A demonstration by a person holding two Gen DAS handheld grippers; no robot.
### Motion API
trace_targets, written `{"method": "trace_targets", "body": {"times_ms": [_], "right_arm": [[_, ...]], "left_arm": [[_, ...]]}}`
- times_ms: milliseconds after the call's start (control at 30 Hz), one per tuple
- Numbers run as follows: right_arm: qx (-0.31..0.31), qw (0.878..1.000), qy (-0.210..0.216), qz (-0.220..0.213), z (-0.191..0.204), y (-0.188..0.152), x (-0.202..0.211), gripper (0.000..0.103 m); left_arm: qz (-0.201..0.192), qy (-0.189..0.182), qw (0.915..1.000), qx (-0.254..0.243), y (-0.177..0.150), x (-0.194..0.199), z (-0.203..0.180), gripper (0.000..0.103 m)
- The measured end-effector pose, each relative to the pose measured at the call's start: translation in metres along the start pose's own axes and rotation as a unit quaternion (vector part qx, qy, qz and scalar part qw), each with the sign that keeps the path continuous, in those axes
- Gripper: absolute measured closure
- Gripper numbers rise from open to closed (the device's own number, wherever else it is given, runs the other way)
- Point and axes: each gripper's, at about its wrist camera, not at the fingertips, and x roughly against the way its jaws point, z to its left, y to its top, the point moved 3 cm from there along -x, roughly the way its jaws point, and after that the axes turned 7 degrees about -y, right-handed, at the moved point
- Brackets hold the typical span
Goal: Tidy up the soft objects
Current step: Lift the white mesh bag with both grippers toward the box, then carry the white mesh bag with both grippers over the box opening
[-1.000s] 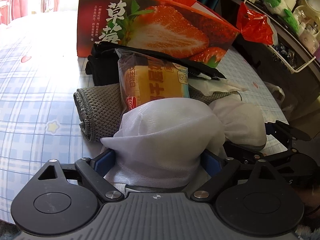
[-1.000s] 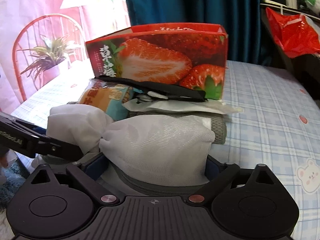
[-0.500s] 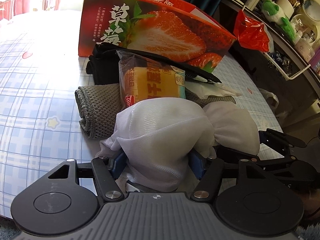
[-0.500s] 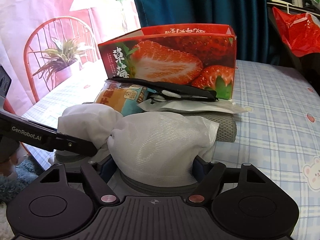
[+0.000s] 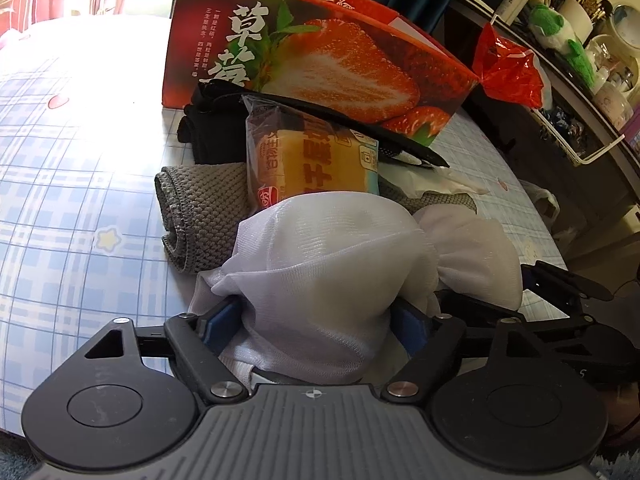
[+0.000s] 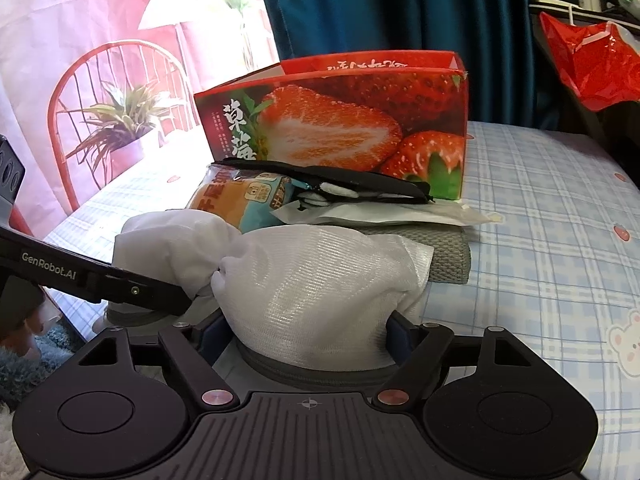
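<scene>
Fingers of the left gripper [image 5: 316,320] and right gripper [image 6: 310,326] were opening around the white mesh fabric bundle [image 5: 332,264], its long axis spanning both across the lower frame.

A red plastic bag [image 6: 592,60] hangs at the right. A red chair [image 6: 116,92] and a potted plant [image 6: 120,128] stand beyond the table.

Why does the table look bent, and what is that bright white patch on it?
Left wrist view: the fisheye lens bows the checked tablecloth and the strawberry box; window light washes out the cloth beside the box. Right wrist view: the same glare falls by the plant; the white mesh bag stays sharp.
</scene>
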Motion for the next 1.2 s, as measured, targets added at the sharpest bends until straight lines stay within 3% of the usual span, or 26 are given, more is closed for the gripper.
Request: {"method": "trace_targets", "body": {"times_ms": [100,367,833,1200], "right_arm": [[-0.002,1.000,0.003,0.002,0.000,0.000,-0.001,0.030],[0.003,1.000,0.024,-0.013,0.007,0.007,0.011,0.040],[0.028,0.995,0.037,-0.085,0.017,0.049,0.050,0.041],[0.038,0.990,0.034,-0.129,0.013,0.097,0.064,0.041]], "left_arm": [[0.001,0.000,1.0000,-0.008,-0.001,-0.002,-0.003,0.018],[-0.032,-0.019,0.9991,-0.021,0.000,0.014,-0.010,0.043],[-0.119,-0.024,0.9892,-0.082,0.022,0.070,-0.042,0.043],[-0.156,-0.043,0.9832,-0.084,0.066,0.094,-0.056,0.042]]}}
